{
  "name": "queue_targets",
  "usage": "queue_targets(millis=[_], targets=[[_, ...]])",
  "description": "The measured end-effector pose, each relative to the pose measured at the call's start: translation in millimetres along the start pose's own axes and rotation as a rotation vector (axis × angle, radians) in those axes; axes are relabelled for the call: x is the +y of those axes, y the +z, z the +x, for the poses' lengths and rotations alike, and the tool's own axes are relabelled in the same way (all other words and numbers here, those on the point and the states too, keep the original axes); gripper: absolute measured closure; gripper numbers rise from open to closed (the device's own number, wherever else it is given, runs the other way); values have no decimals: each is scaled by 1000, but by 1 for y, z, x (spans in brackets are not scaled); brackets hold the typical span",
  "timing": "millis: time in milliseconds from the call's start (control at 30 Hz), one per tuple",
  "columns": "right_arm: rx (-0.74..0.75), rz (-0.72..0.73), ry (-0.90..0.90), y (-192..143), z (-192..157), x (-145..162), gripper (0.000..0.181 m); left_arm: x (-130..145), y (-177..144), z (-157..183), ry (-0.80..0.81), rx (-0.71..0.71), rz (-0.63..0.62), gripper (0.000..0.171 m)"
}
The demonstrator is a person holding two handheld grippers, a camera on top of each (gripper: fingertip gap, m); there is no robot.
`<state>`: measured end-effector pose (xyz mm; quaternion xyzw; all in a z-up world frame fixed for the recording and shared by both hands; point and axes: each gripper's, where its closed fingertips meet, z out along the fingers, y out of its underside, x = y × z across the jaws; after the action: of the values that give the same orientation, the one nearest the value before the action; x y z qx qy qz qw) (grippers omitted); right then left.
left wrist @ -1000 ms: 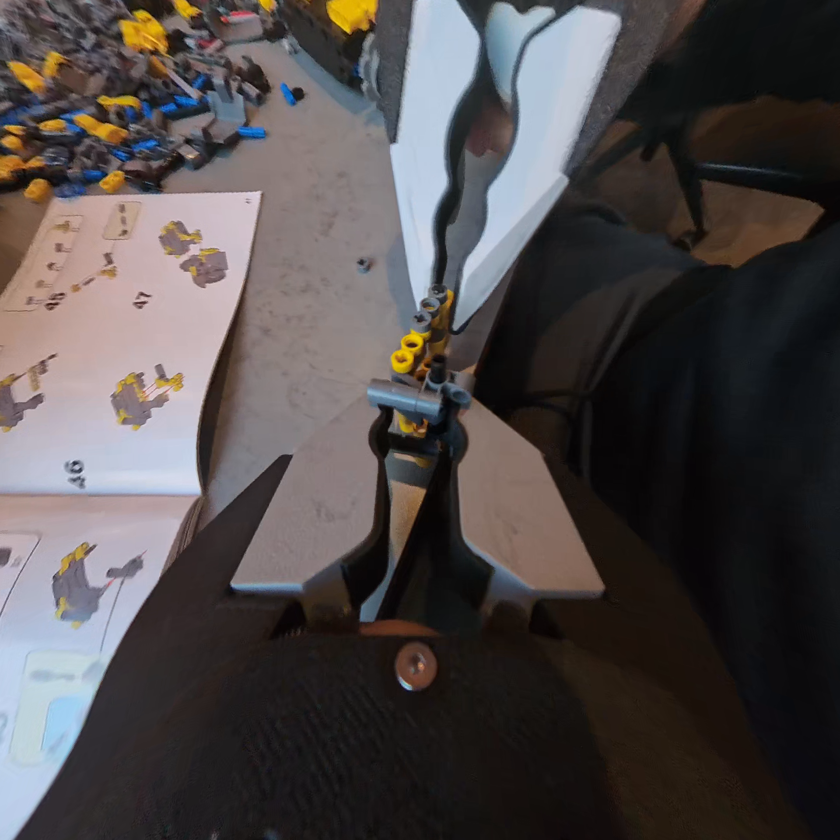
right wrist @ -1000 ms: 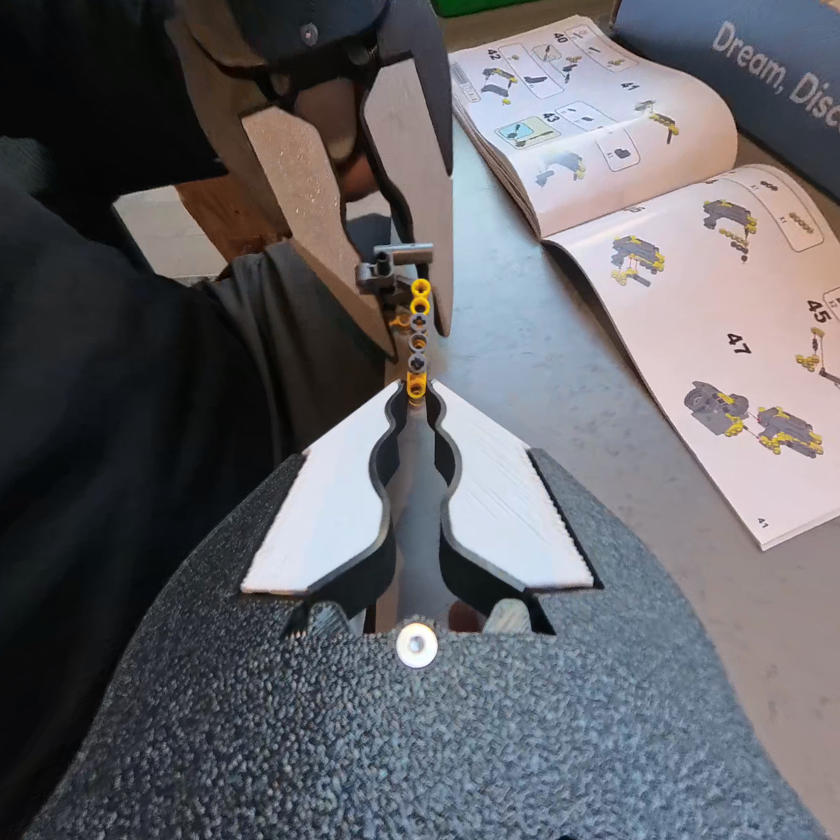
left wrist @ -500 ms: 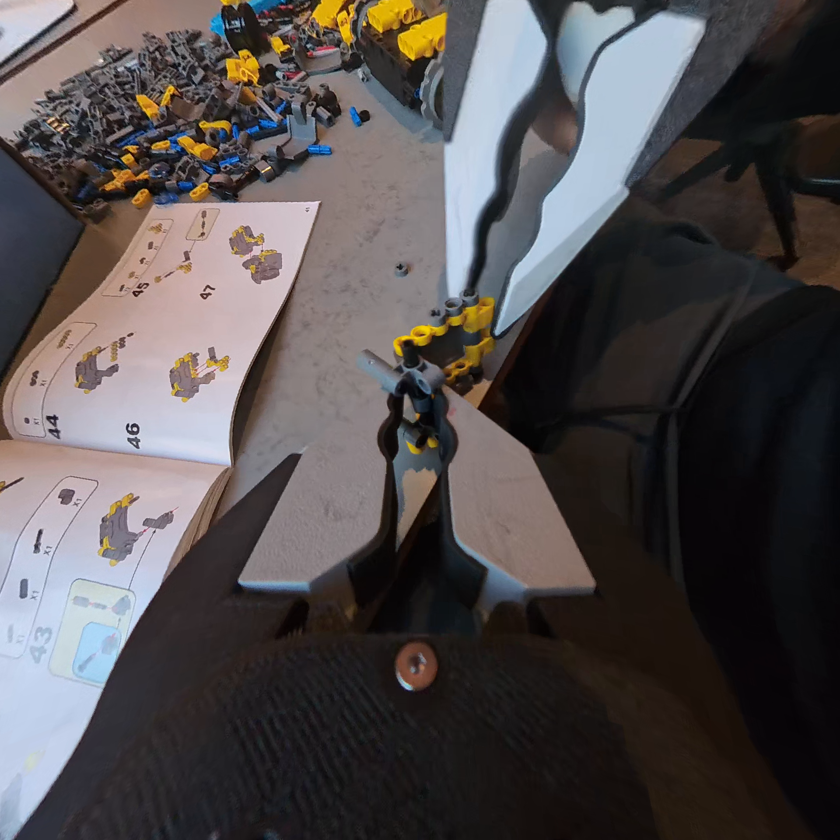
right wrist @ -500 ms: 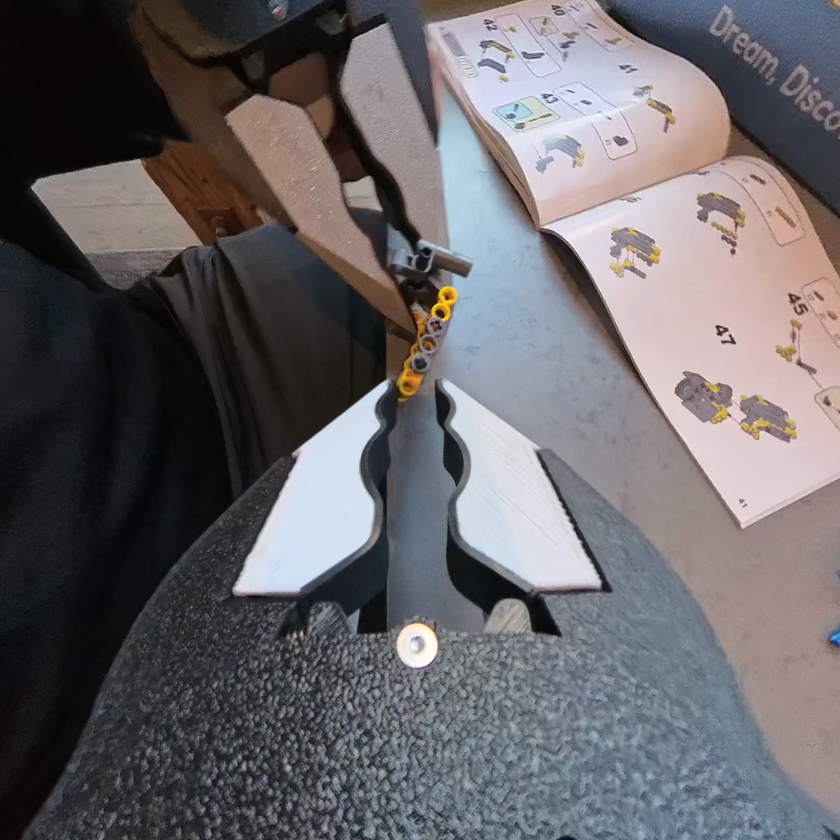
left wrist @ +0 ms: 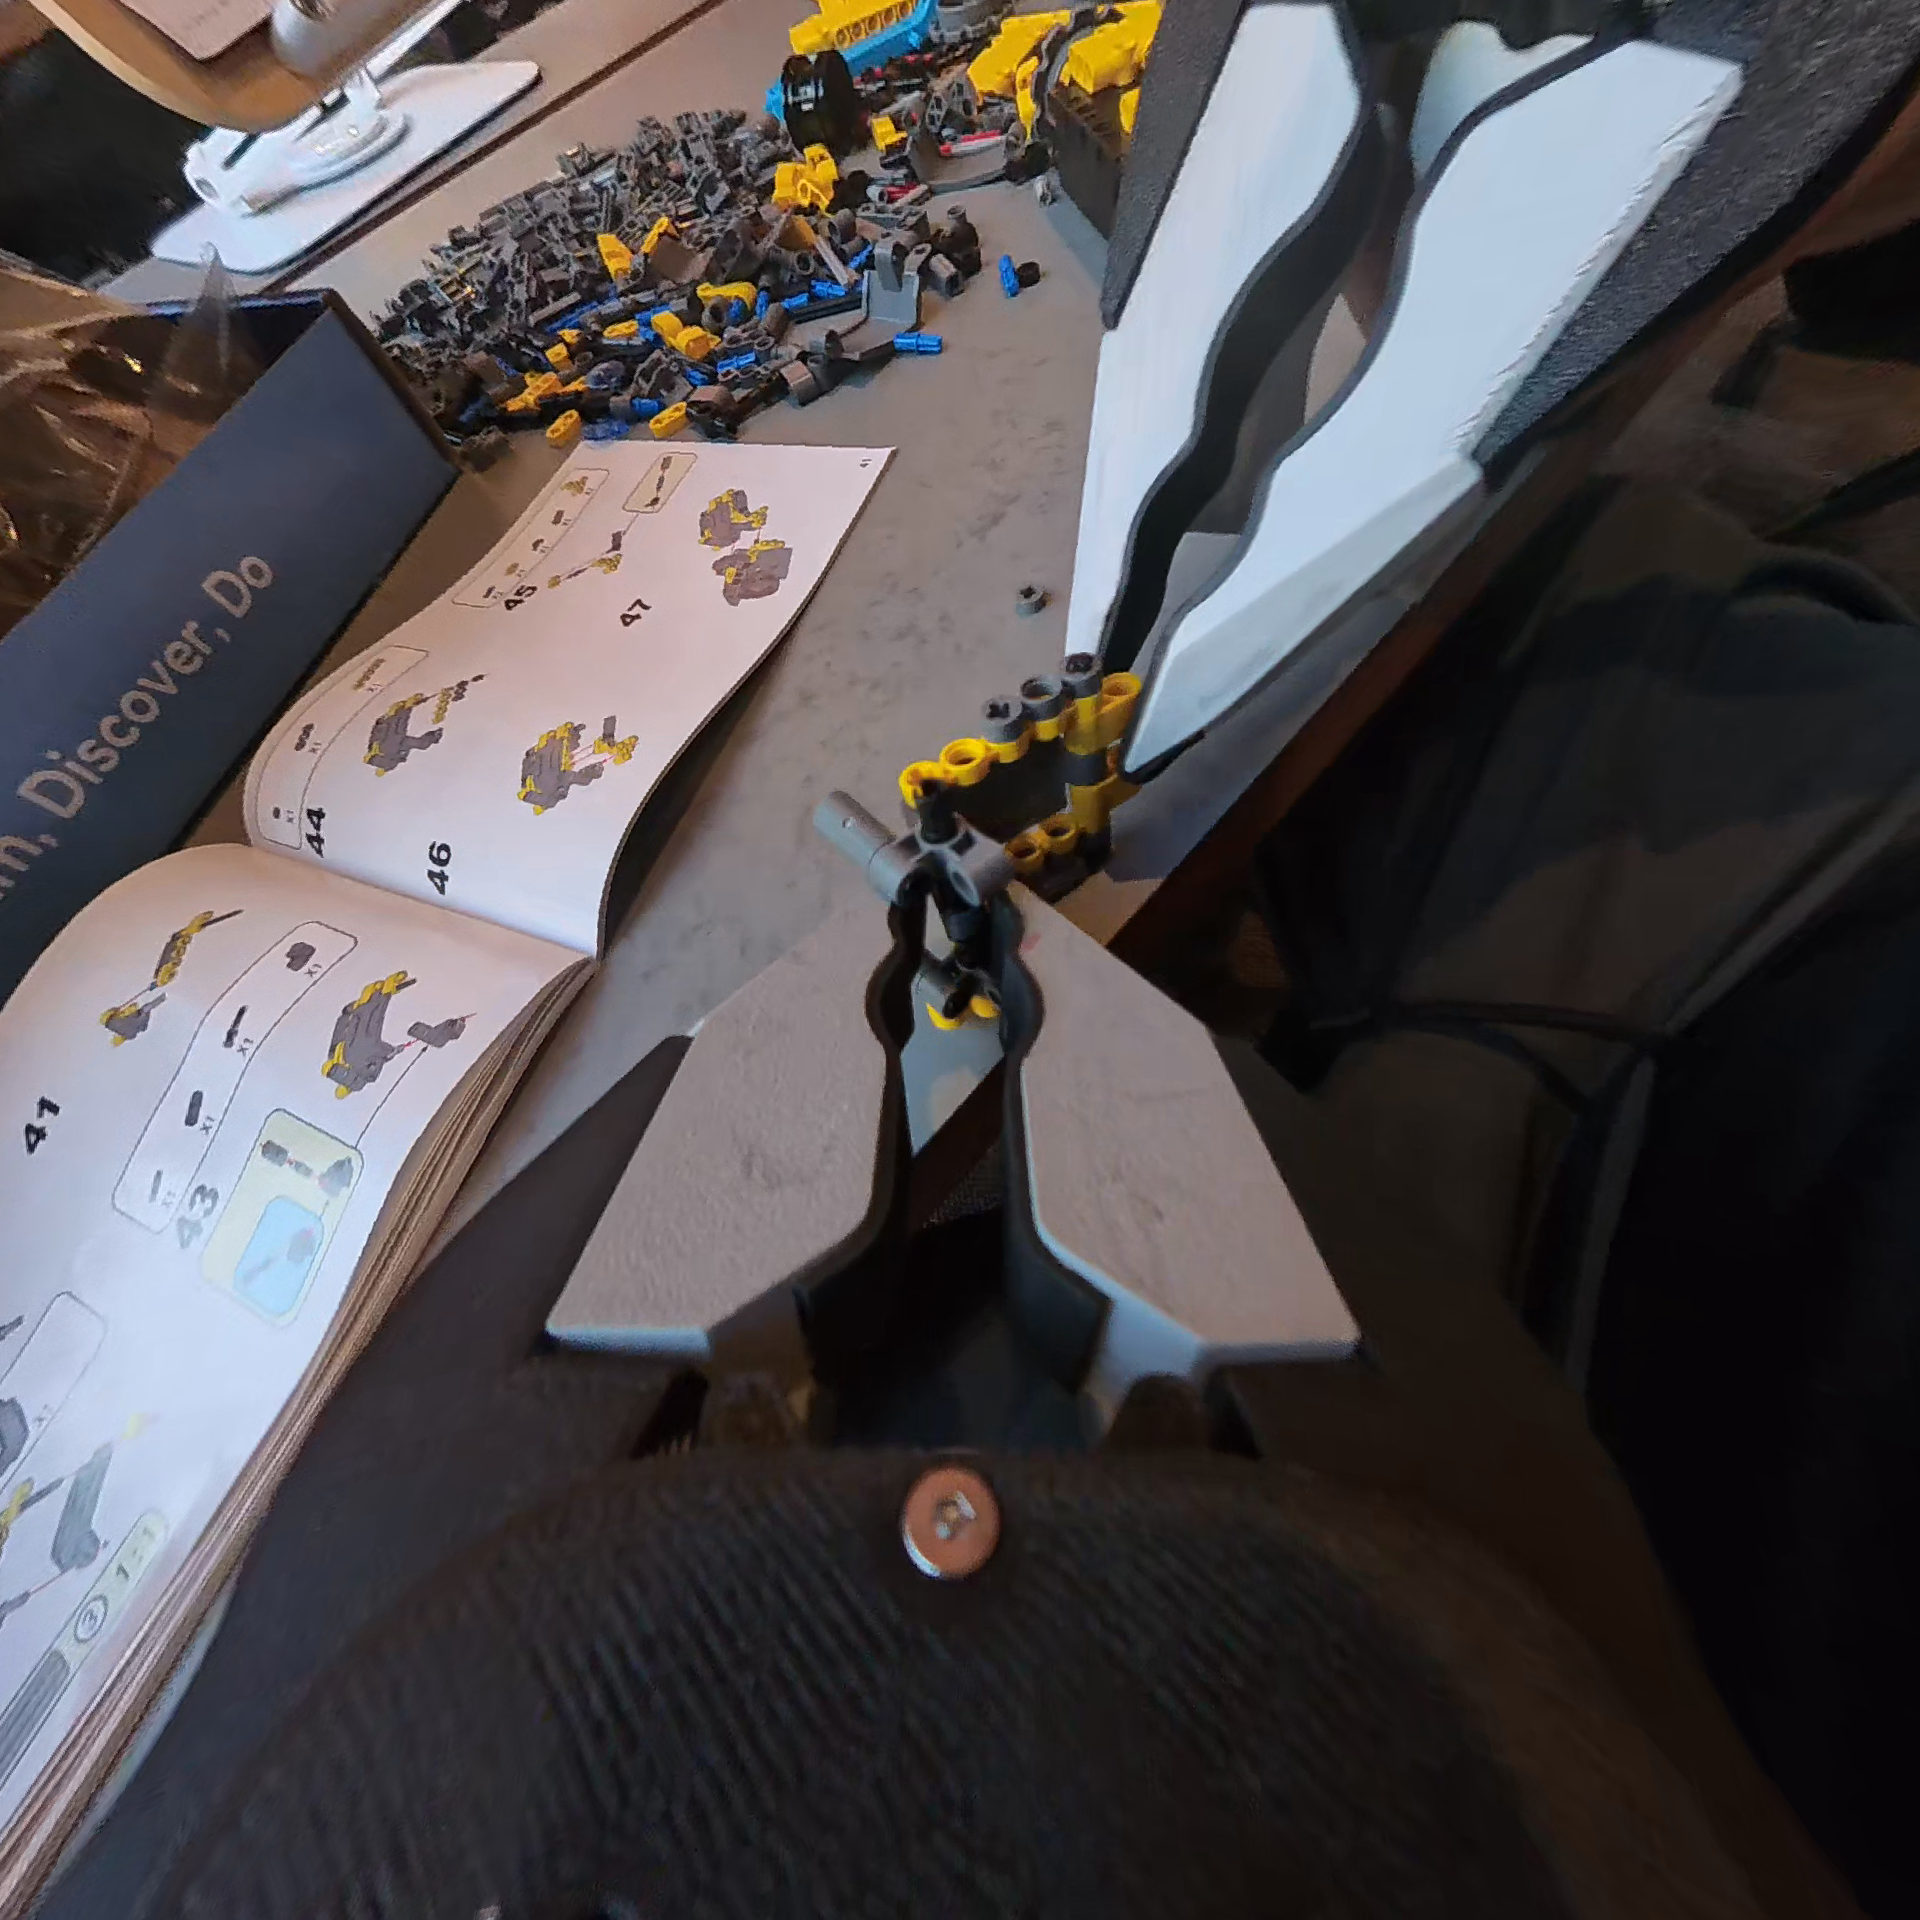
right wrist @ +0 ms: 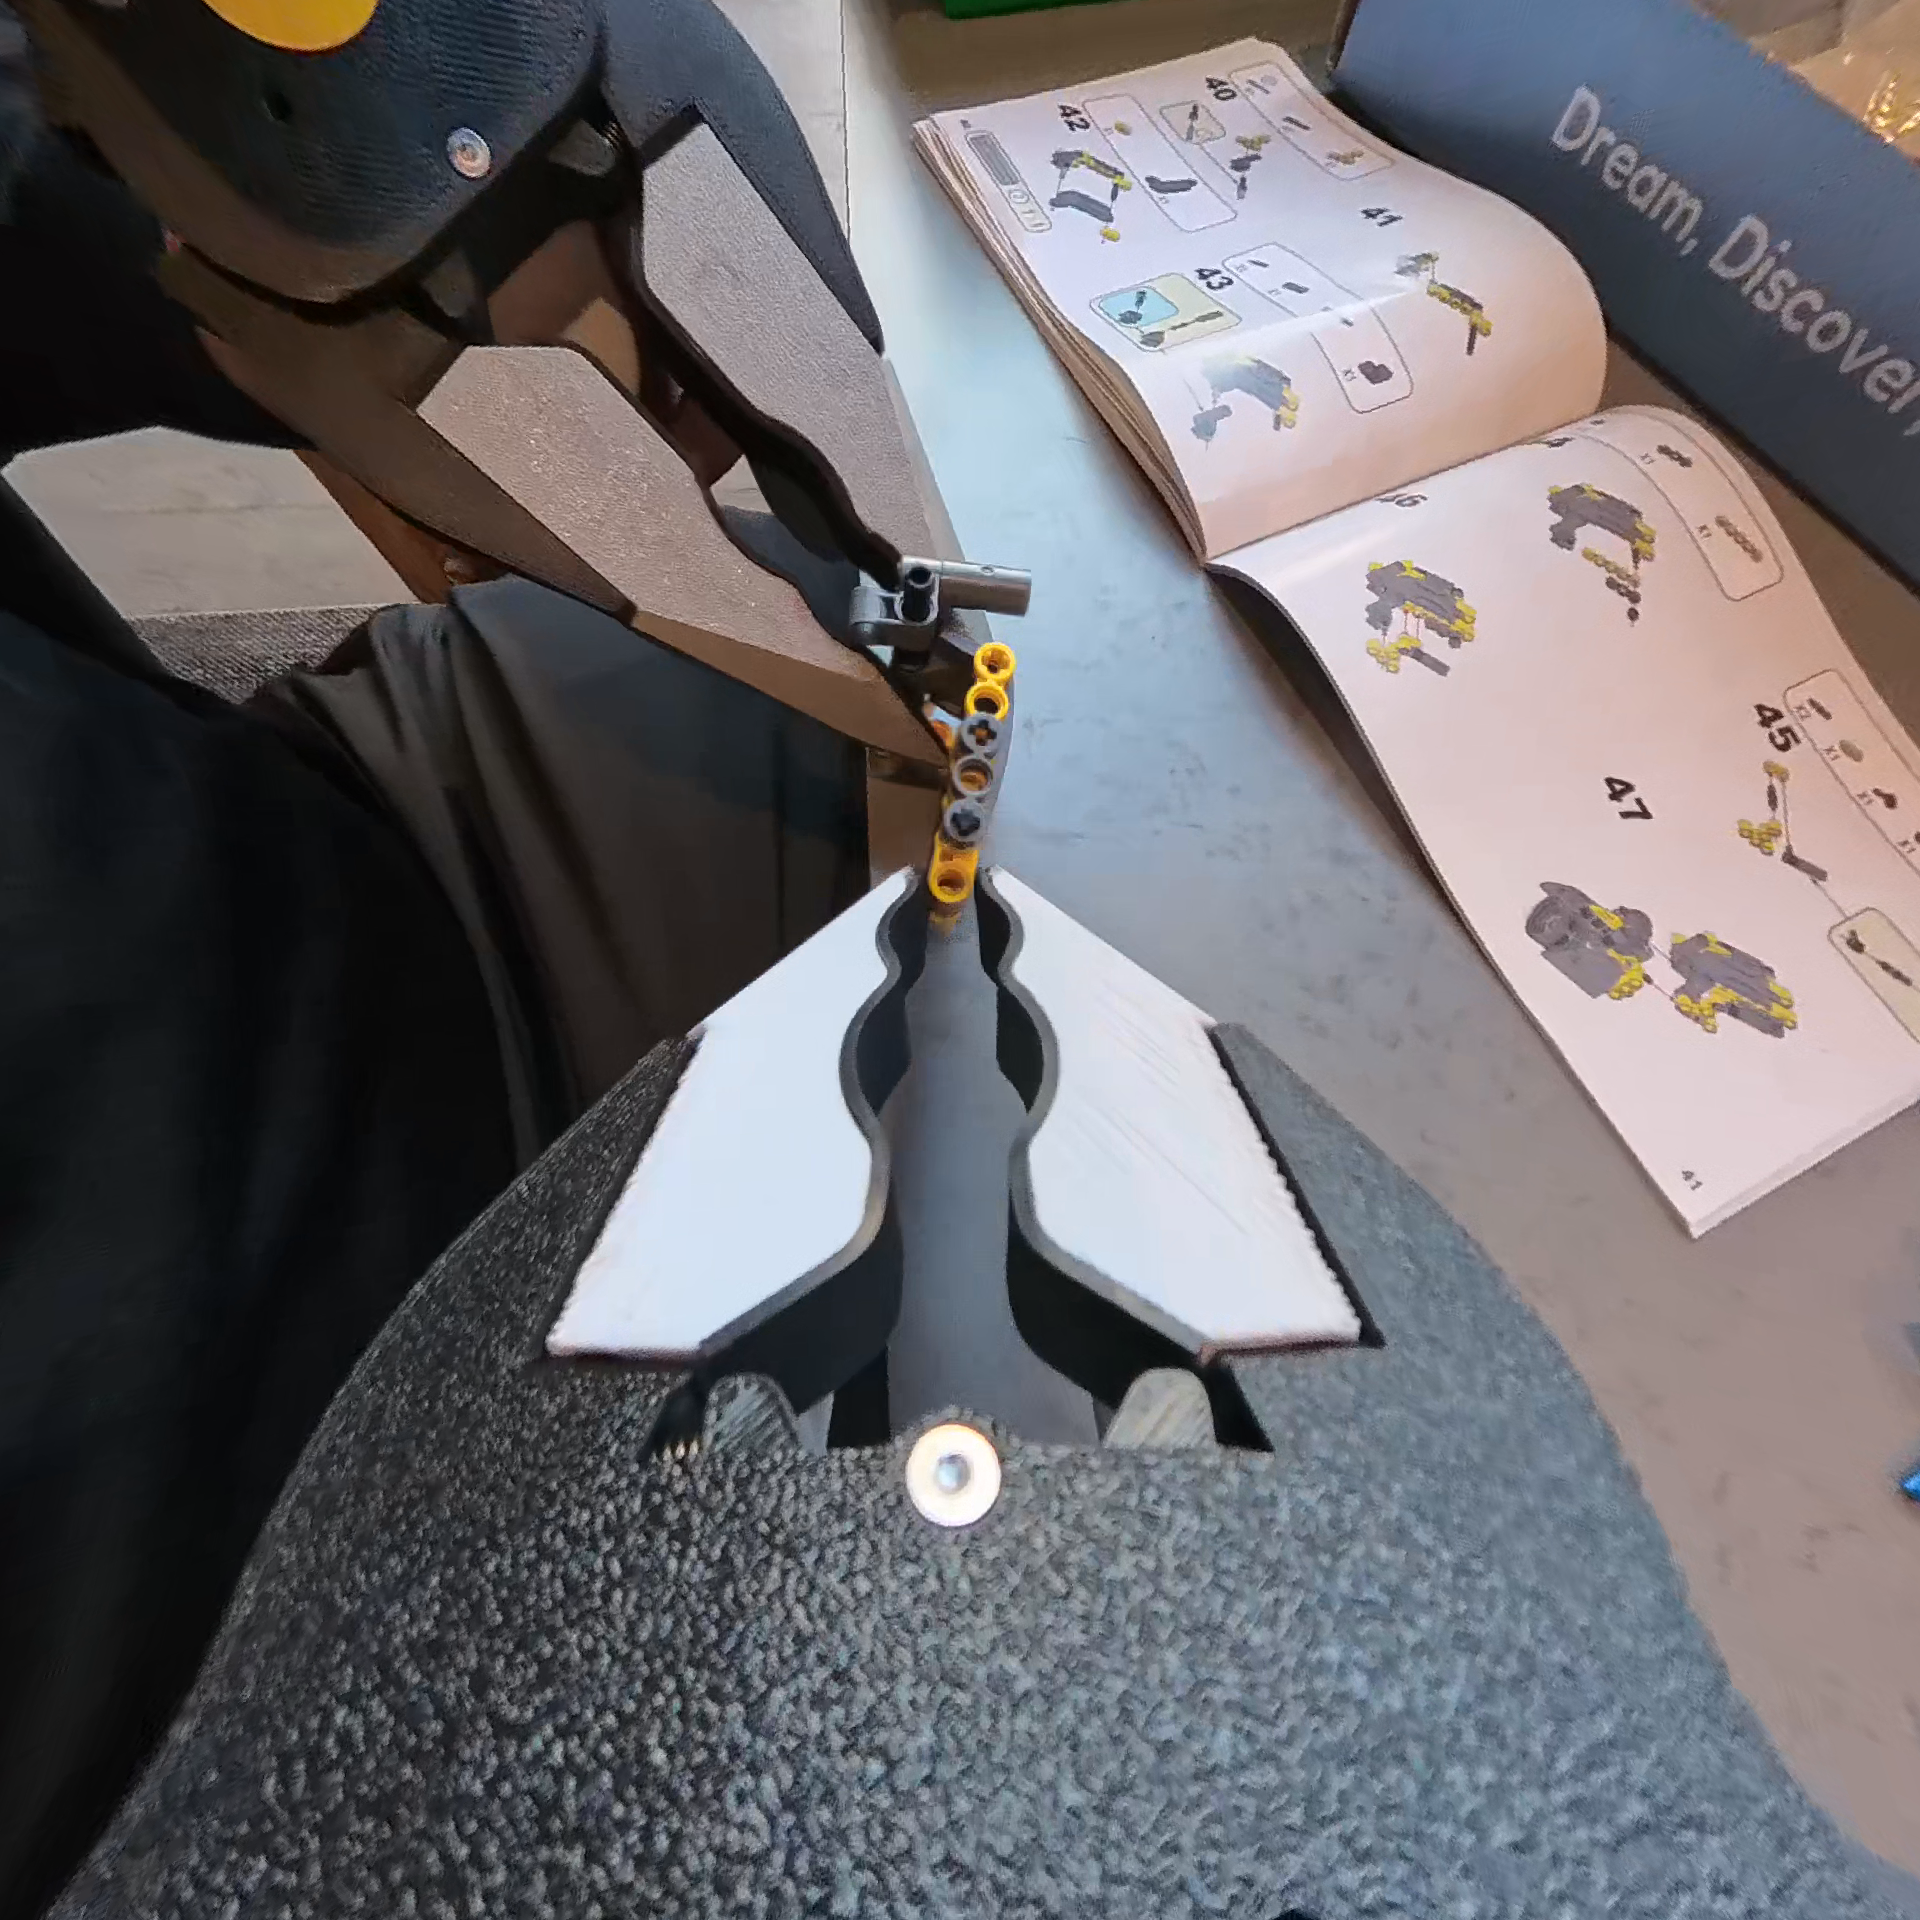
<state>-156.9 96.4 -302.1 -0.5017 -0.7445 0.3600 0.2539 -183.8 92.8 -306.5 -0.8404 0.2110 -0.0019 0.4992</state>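
My left gripper (left wrist: 951,925) is shut on a small grey connector piece with black pins (left wrist: 914,852), held just above the table's near edge. My right gripper (right wrist: 951,888) is shut on one end of a yellow, grey and black brick assembly (right wrist: 971,769), seen edge-on as a row of holes. In the left wrist view the assembly (left wrist: 1039,748) shows its broad side, pinched by the white fingers (left wrist: 1247,665) of the right gripper. The connector (right wrist: 935,603) sits against the assembly's far yellow end; I cannot tell whether they are joined.
An open instruction booklet (left wrist: 540,665) lies on the grey table (left wrist: 935,499), with a dark box (left wrist: 208,582) behind it. A pile of loose grey, yellow and blue pieces (left wrist: 675,291) lies farther back. One small grey piece (left wrist: 1029,597) lies alone. A person's dark clothing (right wrist: 260,1039) borders the table edge. Both grippers' tips are close together, under 4 cm apart.
Both grippers have turned while still holding their pieces. The assembly has swung broadside to the left wrist view. The connector's barrel has swung round. More of the table shows.
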Motion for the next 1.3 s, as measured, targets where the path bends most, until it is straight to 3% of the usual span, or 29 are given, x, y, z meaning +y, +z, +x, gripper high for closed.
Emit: queue_targets(millis=[167, 300, 367, 467, 533, 600, 733, 800, 933, 1033, 1300], targets=[[-9, 3, 47, 6, -1, -3, 149, 2, 0, -4, -48, -18, -2, 167], [-4, -18, 50, 13, -4, -1, 146, 3, 0, -7, -61, -52, -17, 167], [8, -8, 55, 13, -4, -4, 150, 3, 0, -9, -69, -64, -24, 167], [34, -6, 63, 13, 2, -4, 172, 4, 0, -6, -97, -61, -32, 166], [26, -11, 60, 13, 2, -4, 173, 5, -2, -3, -91, -53, -27, 164], [14, -28, 50, 11, 2, -2, 174, 2, -7, 3, -96, 0, -2, 157], [-59, -40, 76, 7, 1, 1, 175, -2, -14, 0, -68, 86, 24, 126], [-134, -43, 84, 6, -6, 1, 175, -5, -14, 5, -39, 162, 42, 124], [-195, -61, 72, 7, -12, 1, 175, -7, -12, 25, -15, 341, 59, 135], [-197, -78, 42, 7, -14, 1, 175, -5, -12, 24, -8, 367, 65, 139], [-183, -209, -130, 7, -16, 5, 175, -3, -15, 28, 40, 283, 3, 147]])
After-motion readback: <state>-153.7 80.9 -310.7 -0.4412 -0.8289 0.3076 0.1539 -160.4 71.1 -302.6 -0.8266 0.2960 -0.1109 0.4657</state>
